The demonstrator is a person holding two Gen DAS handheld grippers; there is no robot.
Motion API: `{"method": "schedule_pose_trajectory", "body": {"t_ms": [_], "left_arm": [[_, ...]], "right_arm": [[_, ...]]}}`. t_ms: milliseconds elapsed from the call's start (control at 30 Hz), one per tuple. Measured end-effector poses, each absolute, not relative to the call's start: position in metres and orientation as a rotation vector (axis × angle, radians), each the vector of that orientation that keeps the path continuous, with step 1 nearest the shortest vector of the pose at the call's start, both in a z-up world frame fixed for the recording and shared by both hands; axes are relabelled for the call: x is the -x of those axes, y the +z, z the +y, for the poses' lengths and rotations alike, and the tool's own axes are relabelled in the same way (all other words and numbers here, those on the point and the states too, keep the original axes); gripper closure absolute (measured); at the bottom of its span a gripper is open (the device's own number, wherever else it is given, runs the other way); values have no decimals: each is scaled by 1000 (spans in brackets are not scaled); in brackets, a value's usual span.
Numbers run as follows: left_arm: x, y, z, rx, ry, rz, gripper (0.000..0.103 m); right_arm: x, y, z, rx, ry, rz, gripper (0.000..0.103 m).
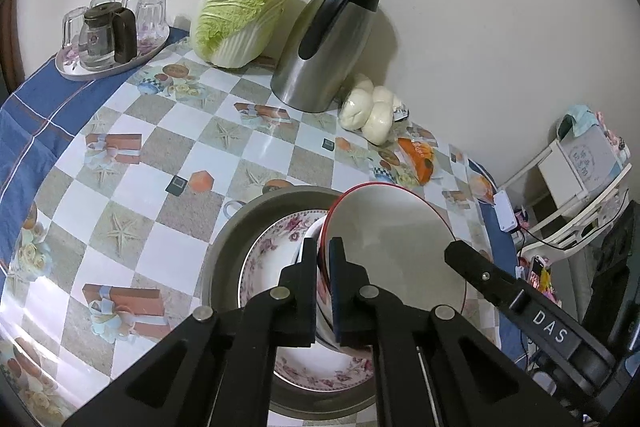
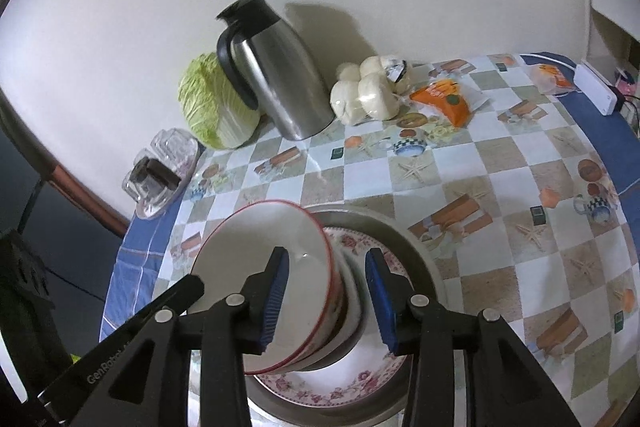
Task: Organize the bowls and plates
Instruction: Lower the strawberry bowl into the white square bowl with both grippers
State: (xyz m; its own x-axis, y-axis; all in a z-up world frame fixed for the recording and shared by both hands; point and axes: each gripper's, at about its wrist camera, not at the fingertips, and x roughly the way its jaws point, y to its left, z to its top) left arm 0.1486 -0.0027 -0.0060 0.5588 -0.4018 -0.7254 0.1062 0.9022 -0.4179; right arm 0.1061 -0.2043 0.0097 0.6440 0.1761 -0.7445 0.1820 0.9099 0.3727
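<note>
Bowl rim sits clamped between the fingers of the left gripper (image 1: pixel 322 259) in the left wrist view: the red-rimmed bowl (image 1: pixel 396 239) is tipped on its side, its white inside facing right of the fingers, its wall pinched by the two pads. Below and just ahead of the fingers lies a floral plate (image 1: pixel 276 247) inside a grey metal basin (image 1: pixel 248 215) on the checked tablecloth (image 1: pixel 160 155). To the right of this gripper, a black finger of the other tool reaches the bowl's right edge. Far ahead by the wall stand a steel thermos jug (image 1: pixel 320 55), a napa cabbage (image 1: pixel 236 15) to its left, and a bag of steamed buns (image 1: pixel 372 115) to its right. Further left a tray of glasses (image 1: pixel 108 35) holds a small glass pot.

In the right wrist view the right gripper (image 2: pixel 326 287) has its blue-padded fingers spread apart, straddling the tilted bowl (image 2: pixel 272 259): the left pad lies over the bowl's white inside, the right pad stands clear outside it, so nothing is squeezed. The bowl leans above the floral plate (image 2: pixel 352 383) in the basin (image 2: pixel 404 239). Ahead stand the thermos jug (image 2: pixel 272 79), the cabbage (image 2: pixel 212 107) behind its left side, the buns (image 2: pixel 368 95) to the right, and an orange packet (image 2: pixel 444 99) beyond them. The glasses tray (image 2: pixel 164 171) is far left.
</note>
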Motion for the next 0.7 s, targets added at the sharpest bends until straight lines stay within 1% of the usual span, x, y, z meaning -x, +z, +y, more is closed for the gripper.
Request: {"method": "schedule_pose_trajectory", "body": {"t_ms": [67, 133, 367, 467, 533, 600, 633, 667, 700], "left_arm": [[-148, -5, -3, 342, -303, 934, 97], [-148, -5, -4, 341, -307, 932, 97], [-147, -3, -7, 331, -316, 931, 97], [-147, -2, -8, 326, -319, 935, 94], [-146, -1, -8, 330, -327, 934, 82], [-144, 3, -10, 320, -332, 926, 74], [-143, 4, -10, 317, -334, 921, 67], [-142, 6, -10, 317, -337, 915, 61], [-141, 7, -10, 318, -337, 911, 47]], "right_arm": [[-107, 7, -208, -450, -11, 884, 61], [-107, 3, -210, -453, -19, 898, 72], [-110, -7, -212, -468, -12, 928, 73], [-109, -6, -212, -464, -11, 927, 73], [-108, -5, -212, -462, -10, 920, 72], [-107, -2, -211, -454, -3, 916, 72], [-106, 0, -211, -447, 2, 913, 66], [-105, 1, -210, -443, 3, 910, 51], [-103, 3, -210, -438, -1, 904, 41]]}}
